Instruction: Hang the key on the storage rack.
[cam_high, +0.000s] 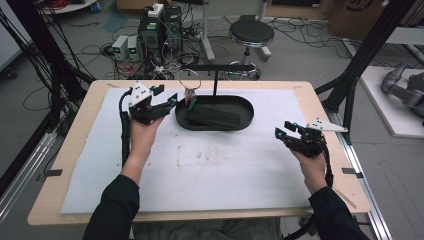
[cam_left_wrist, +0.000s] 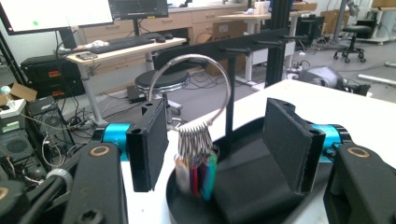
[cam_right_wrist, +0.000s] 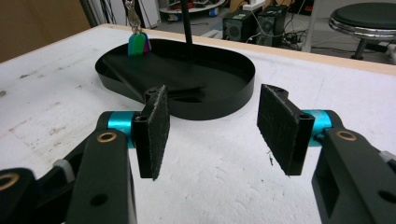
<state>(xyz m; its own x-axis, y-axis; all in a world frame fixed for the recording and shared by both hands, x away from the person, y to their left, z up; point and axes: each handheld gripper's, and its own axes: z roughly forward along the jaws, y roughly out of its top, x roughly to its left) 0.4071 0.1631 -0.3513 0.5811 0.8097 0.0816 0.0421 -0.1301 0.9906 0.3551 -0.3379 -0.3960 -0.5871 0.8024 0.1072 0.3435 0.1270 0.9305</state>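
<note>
A large metal key ring (cam_high: 190, 81) with several keys and coloured tags (cam_high: 189, 101) hangs upright at the left end of a black rack bar (cam_high: 217, 67), over the left end of a black oval tray (cam_high: 246, 121). My left gripper (cam_high: 166, 95) is just left of the tags, open. In the left gripper view the ring (cam_left_wrist: 191, 86) and tags (cam_left_wrist: 197, 169) sit beyond and between the pads of the left gripper (cam_left_wrist: 217, 144), untouched. My right gripper (cam_high: 283, 129) hovers open at the table's right. In its own view the right gripper (cam_right_wrist: 212, 133) faces the tray (cam_right_wrist: 233, 100) and tags (cam_right_wrist: 137, 44).
A dark flat block (cam_high: 215, 117) lies inside the tray. The rack's post (cam_high: 215, 85) rises from the tray's far side. A white mat (cam_high: 200, 165) covers the wooden table. A stool (cam_high: 251, 34) and computer gear (cam_high: 160, 30) stand on the floor beyond.
</note>
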